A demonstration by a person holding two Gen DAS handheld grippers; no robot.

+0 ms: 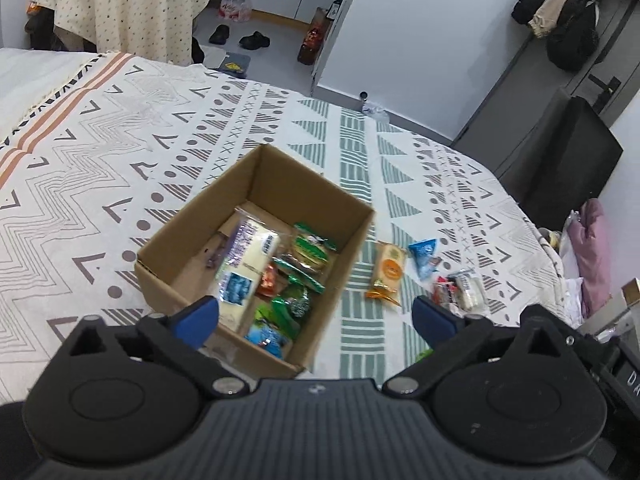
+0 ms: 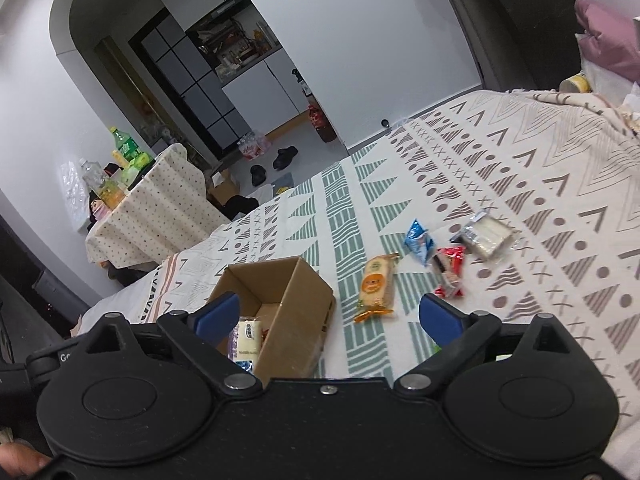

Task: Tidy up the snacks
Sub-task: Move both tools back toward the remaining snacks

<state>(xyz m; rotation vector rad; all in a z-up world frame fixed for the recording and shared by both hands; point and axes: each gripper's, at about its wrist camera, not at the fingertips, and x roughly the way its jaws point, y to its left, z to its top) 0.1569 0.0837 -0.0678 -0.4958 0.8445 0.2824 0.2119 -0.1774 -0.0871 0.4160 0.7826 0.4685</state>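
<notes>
Snack-filled box (image 1: 256, 184) on bedspread (image 1: 120, 140), loose snacks (image 1: 387, 274) right.

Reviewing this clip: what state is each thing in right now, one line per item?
Cardboard box: open, partly filled with snacks.
Orange packet: lying on the bedspread, outside the box.
Blue packet: on the bedspread.
Red packet: on the bedspread.
White packet: on the bedspread.
Left gripper: open, empty.
Right gripper: open, empty.

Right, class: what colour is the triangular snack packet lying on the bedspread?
Blue triangular packet, clearest in the right wrist view.
</notes>
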